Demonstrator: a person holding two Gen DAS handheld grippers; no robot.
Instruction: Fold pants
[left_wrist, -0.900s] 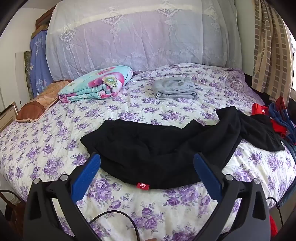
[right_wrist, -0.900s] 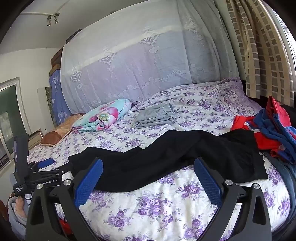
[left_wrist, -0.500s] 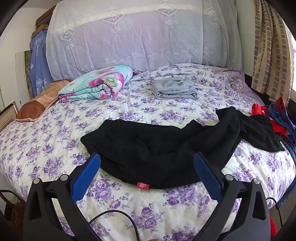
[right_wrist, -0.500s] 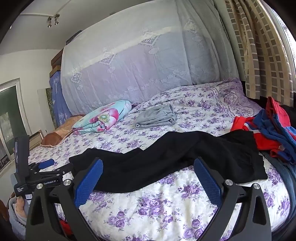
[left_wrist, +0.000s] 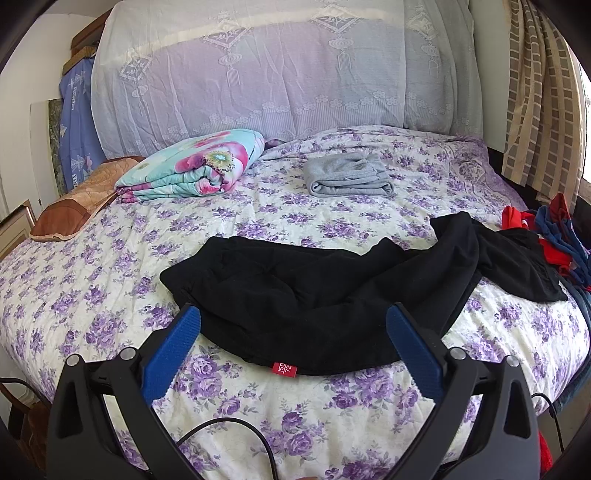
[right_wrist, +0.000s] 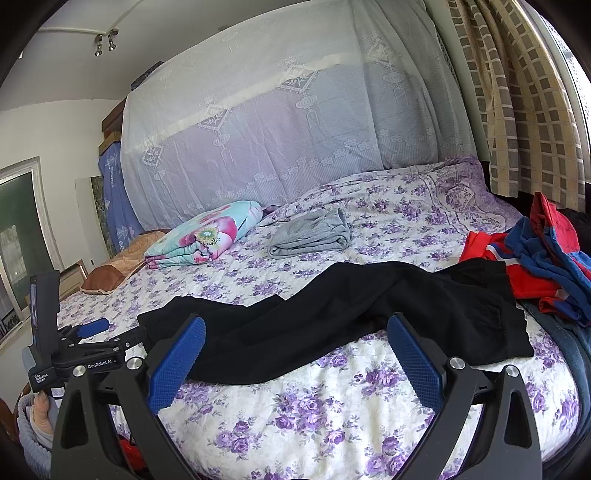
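Black pants (left_wrist: 314, 295) lie crumpled across the front of a bed with a purple floral cover (left_wrist: 110, 295), a red size tag (left_wrist: 284, 368) at their near edge. In the right wrist view the pants (right_wrist: 351, 314) stretch from left to right. My left gripper (left_wrist: 293, 332) is open and empty, held just short of the pants' near edge. My right gripper (right_wrist: 295, 339) is open and empty, above the bed's front edge near the pants. The left gripper also shows at the far left of the right wrist view (right_wrist: 92, 332).
A folded grey garment (left_wrist: 347, 179) and a folded floral blanket (left_wrist: 192, 170) lie toward the headboard. A brown pillow (left_wrist: 74, 206) is at the left. A red and blue clothes pile (right_wrist: 535, 266) sits at the bed's right edge. A checked curtain (right_wrist: 517, 110) hangs on the right.
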